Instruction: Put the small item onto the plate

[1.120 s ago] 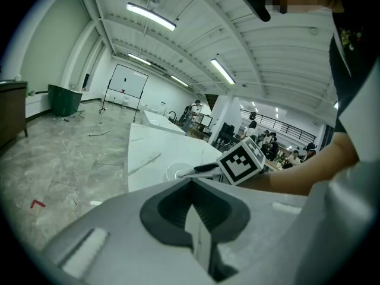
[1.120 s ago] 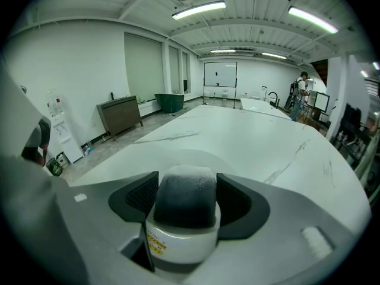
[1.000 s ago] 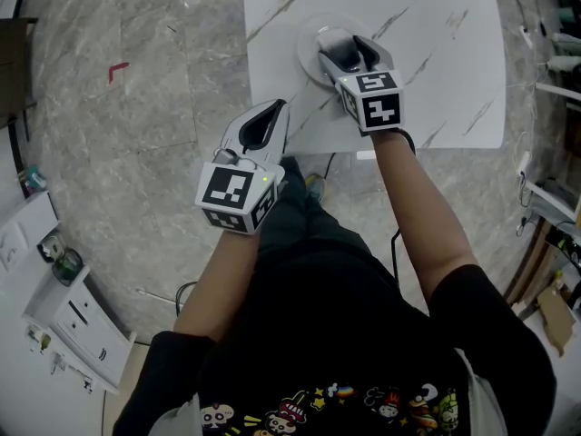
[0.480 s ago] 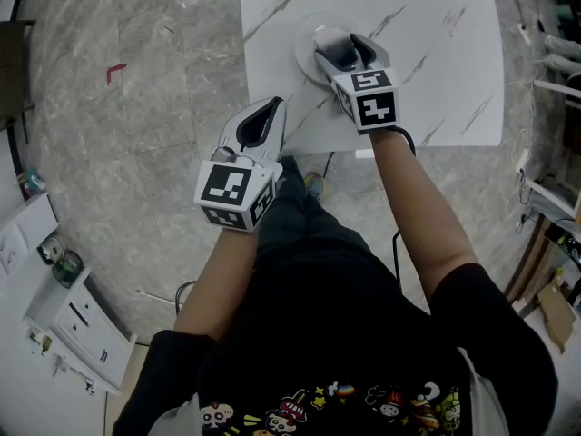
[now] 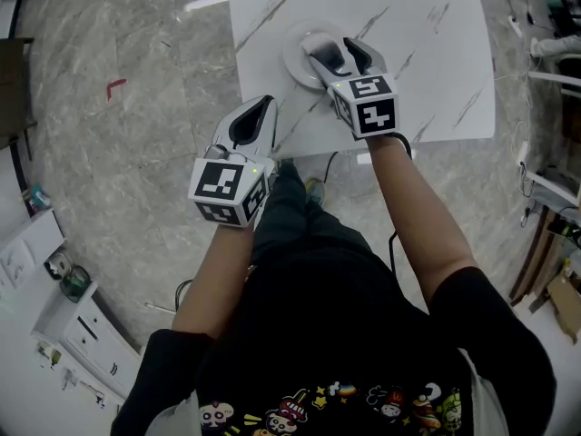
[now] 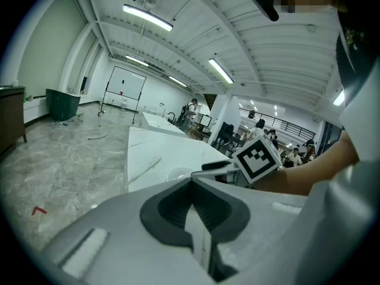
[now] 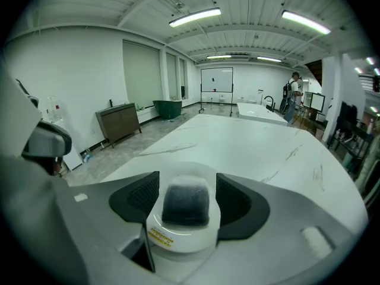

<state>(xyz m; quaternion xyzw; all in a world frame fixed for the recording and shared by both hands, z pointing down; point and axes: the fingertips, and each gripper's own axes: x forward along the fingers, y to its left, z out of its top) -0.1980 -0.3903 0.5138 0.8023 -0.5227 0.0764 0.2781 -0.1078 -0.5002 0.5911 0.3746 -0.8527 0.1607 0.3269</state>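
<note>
Small item [image 7: 185,205], white round base under a dark fuzzy top, pinched in right gripper [image 5: 334,53] over plate [image 5: 290,60], perhaps touching it; likely light, rigid, best gripped by base sides; left gripper [image 6: 193,218] closed on nothing at near left.

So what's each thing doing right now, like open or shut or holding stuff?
left gripper: shut, empty.
right gripper: shut on the small item.
small item: held upright over the plate.
plate: flat on the table, under the right gripper.
</note>
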